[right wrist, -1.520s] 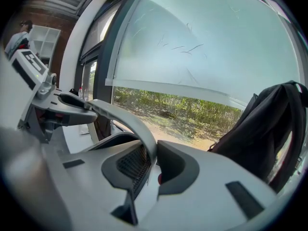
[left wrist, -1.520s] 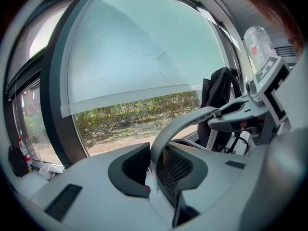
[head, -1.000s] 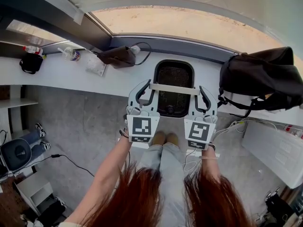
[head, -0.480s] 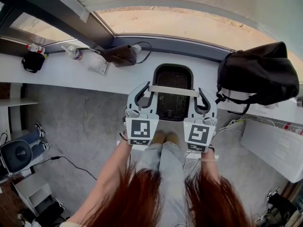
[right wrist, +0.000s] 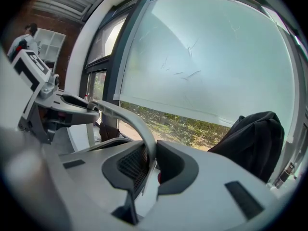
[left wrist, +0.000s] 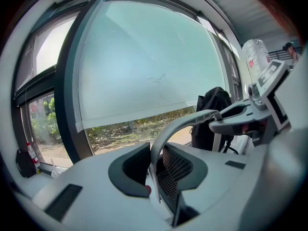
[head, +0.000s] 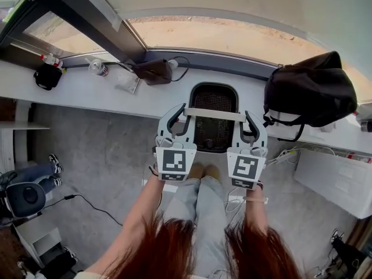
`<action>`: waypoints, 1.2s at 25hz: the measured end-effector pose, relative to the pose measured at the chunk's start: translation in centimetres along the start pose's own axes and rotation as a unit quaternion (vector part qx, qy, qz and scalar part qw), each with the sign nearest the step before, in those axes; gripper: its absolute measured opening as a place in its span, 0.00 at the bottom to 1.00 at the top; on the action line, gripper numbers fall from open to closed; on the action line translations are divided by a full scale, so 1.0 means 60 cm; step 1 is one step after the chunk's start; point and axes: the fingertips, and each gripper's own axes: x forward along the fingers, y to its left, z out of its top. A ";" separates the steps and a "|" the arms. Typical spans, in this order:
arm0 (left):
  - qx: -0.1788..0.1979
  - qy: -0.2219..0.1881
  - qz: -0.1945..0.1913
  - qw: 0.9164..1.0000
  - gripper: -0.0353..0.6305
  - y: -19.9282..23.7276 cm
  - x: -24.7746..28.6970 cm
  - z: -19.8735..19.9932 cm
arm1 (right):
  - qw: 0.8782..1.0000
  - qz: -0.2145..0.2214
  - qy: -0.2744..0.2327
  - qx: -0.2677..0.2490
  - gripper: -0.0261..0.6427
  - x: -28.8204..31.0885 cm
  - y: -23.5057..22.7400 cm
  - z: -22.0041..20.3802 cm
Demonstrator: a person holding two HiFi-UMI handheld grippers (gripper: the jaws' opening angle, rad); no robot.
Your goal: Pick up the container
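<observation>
Both tongs are clamped on the grey handle (head: 214, 114) of the black mesh container (head: 214, 100), the left tongs (head: 181, 116) at 1 end and the right tongs (head: 249, 122) at the other. The container sits between them at the white table's (head: 87, 92) near edge, with a black backpack (head: 308, 92) to its right.

The white window ledge (head: 81, 93) carries 1 black backpack (head: 311, 92), 1 dark pouch (head: 154, 72), 1 small black bag (head: 47, 78) and, seemingly, 1 clear bottle (head: 97, 68).
</observation>
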 end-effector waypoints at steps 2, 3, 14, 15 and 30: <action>-0.002 -0.002 0.003 1.000 0.19 0.002 -0.009 0.012 | 1.000 0.000 -0.004 0.000 0.15 -0.010 0.000 0.013; -0.002 -0.003 0.004 1.000 0.19 0.002 -0.014 0.018 | 1.000 0.000 -0.005 0.001 0.15 -0.016 0.000 0.019; 0.003 -0.013 0.017 1.000 0.19 0.002 -0.063 0.093 | 1.000 -0.008 -0.018 0.001 0.15 -0.068 -0.013 0.084; 0.003 -0.014 0.018 1.000 0.19 0.001 -0.067 0.099 | 1.000 -0.007 -0.019 0.002 0.15 -0.074 -0.014 0.089; -0.010 -0.037 0.048 0.998 0.19 -0.010 -0.128 0.206 | 0.999 -0.011 -0.045 0.002 0.15 -0.150 -0.048 0.191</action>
